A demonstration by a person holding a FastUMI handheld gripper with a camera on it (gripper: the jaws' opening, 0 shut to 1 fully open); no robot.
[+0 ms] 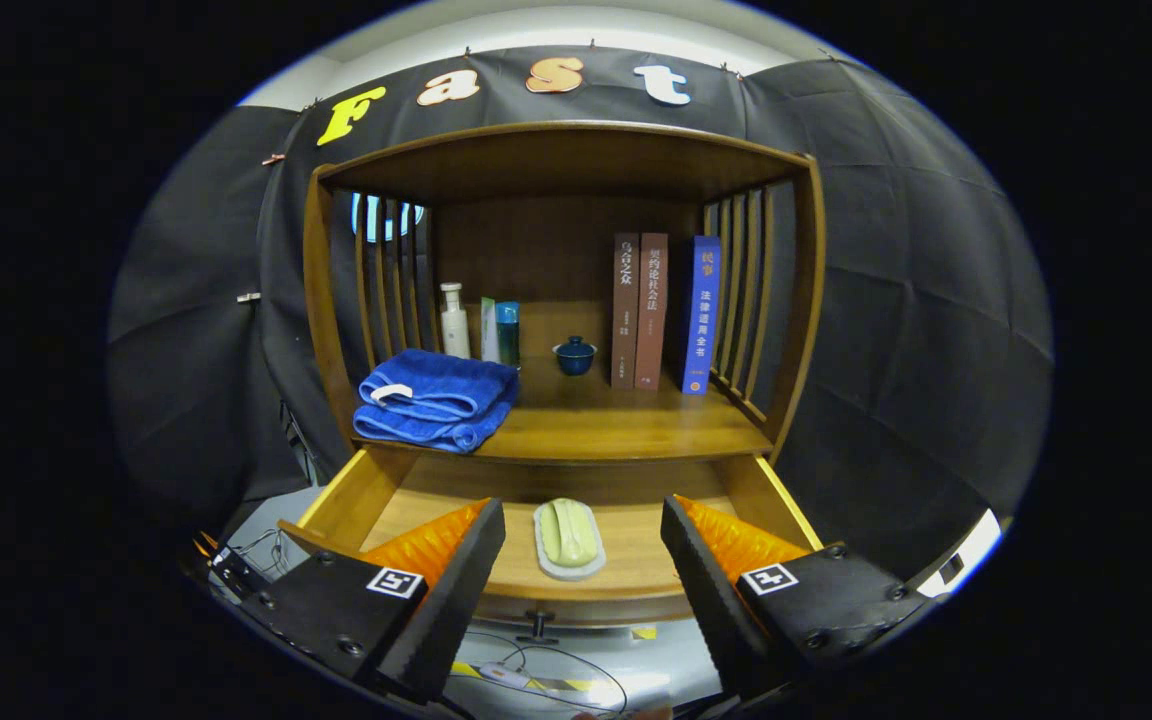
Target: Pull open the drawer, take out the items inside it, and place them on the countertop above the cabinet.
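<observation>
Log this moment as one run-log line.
drawer: pulled open | soap dish: inside drawer, between fingers, untouched | gripper: open, above drawer | countertop: no soap dish yet

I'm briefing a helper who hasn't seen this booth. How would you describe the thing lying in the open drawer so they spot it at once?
Start at the wooden cabinet and drop to its pulled-out drawer under the countertop. On the drawer floor, seen between the open gripper fingers, lies a pale green soap on a white dish. It is the drawer's sole item, unlike the blue towel above.
</observation>
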